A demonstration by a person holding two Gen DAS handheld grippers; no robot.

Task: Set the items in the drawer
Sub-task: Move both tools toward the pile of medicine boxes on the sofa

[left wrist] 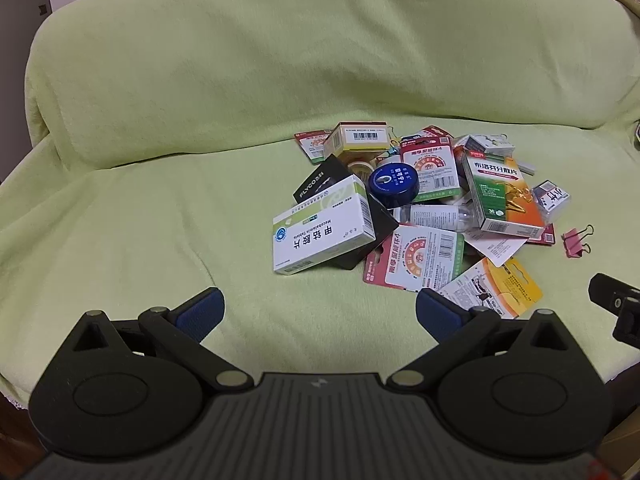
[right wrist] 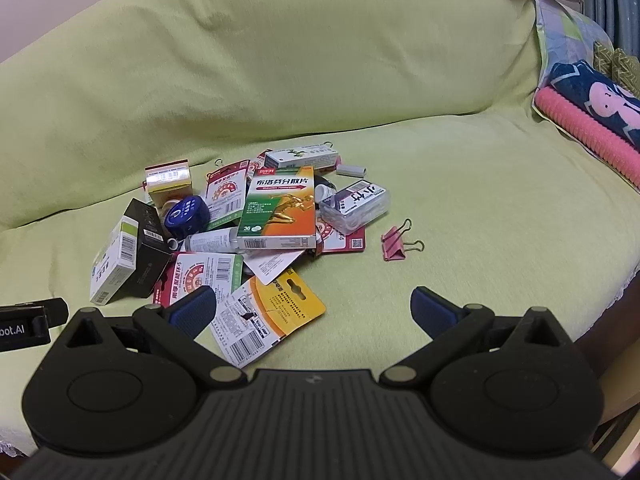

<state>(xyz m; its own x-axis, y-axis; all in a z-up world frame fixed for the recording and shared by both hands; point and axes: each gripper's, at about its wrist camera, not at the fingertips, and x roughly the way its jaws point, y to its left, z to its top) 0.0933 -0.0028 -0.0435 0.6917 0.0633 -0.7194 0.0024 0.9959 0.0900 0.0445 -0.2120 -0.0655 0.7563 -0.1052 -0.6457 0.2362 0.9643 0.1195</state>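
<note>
**Soft, even indoor light; strong fisheye bend at the rims**

Both views are moderately bright under diffuse light with a faint yellow-green cast from the green cover (left wrist: 200, 100). Shadows are weak and short, pooling just under the pile of packets (left wrist: 420, 208). A mild sheen sits on the blue round tin (right wrist: 187, 216). The centre is sharp enough to read print. Straight lines bow toward the edges, and corners at 1, 5, 7 and 11 o'clock darken. Fine detail looks slightly grainy.

Black grippers, blue-padded fingers (left wrist: 200, 314), round silver pivot screws, ribbed grey body.
</note>
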